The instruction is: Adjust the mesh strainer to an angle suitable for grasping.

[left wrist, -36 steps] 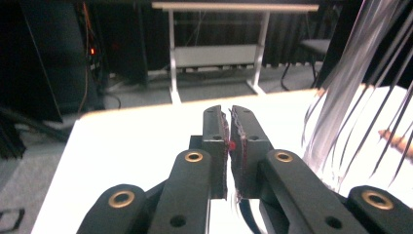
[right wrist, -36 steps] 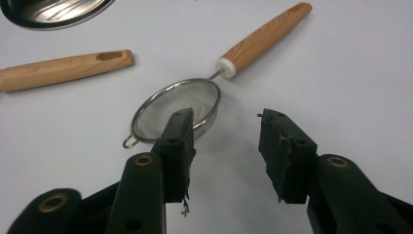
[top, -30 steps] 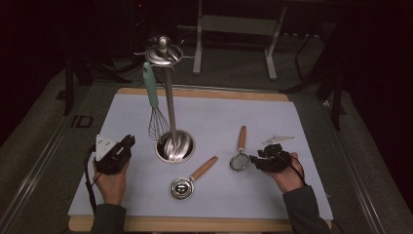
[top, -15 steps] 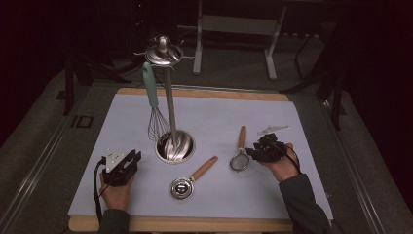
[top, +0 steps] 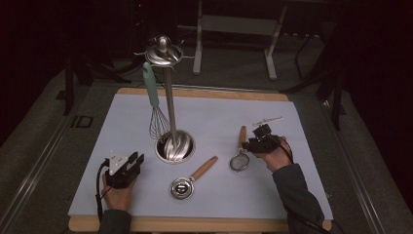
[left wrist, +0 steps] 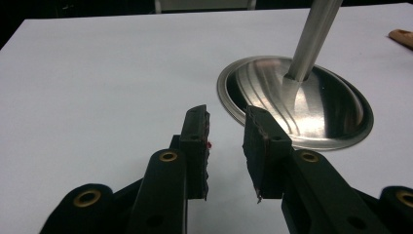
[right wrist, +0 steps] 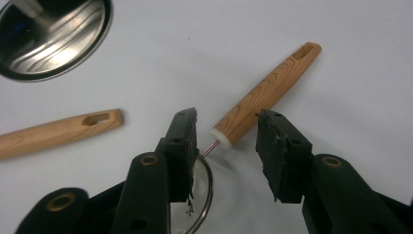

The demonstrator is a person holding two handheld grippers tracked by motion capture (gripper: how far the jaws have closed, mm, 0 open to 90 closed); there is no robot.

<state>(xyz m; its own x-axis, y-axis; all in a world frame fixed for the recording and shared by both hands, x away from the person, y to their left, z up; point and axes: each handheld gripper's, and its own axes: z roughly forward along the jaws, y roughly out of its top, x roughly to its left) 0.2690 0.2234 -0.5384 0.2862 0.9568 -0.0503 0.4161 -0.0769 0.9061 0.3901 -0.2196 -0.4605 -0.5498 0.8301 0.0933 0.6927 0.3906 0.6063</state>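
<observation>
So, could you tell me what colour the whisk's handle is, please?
Pale mint green; the whisk handle shows best in the high view.

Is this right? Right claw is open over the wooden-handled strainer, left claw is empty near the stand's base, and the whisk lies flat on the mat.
Not quite. The whisk does not lie flat; the high view shows it hanging from the stand. The rest holds: the right claw is open over the strainer, and the left claw is empty near the stand's base.
</observation>
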